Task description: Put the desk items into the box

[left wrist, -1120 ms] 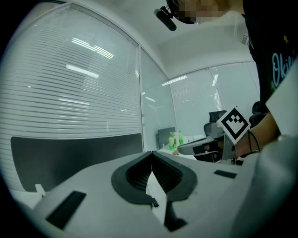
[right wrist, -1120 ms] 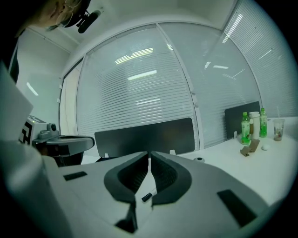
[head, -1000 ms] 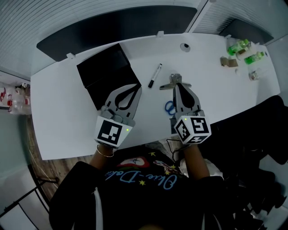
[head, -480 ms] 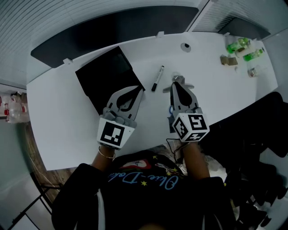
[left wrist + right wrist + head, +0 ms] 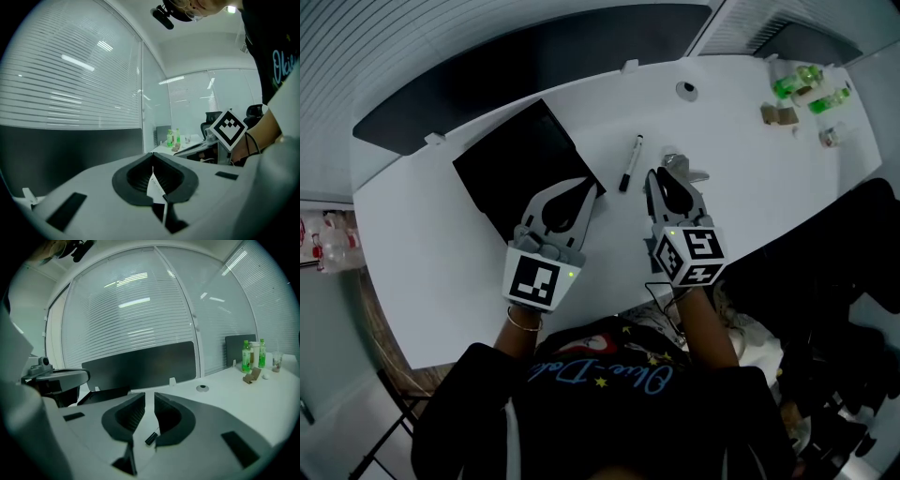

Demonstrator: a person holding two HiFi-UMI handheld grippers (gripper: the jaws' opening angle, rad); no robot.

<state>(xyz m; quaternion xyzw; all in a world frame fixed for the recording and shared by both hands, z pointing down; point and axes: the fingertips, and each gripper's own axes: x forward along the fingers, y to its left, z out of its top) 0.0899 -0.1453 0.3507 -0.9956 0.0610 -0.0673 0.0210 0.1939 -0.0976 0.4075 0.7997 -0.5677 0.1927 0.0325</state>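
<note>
Against the picture of a second ago, the right gripper (image 5: 658,178) is seen shifted to the left, nearer the marker pen (image 5: 628,164). Its jaws, pressed together then, have just been opening, and a narrow gap is now left between them with nothing pinched. The blue scissors that showed beside it earlier are now covered by it. The grey metal item (image 5: 689,171) is found just beside its tips, on their right. The left gripper (image 5: 587,186) is held at the near right corner of the black box (image 5: 520,155), its fingers closed on each other and empty, as before. The pen lies on the white desk (image 5: 750,197), outside the box, between the box and the right gripper.

The pen's whole length is shown by the head view alone. Its black end is seen through the gap in the jaws only in the right gripper view. In the left gripper view the pen is not shown, but the right gripper's marker cube (image 5: 228,129) is seen.
</note>
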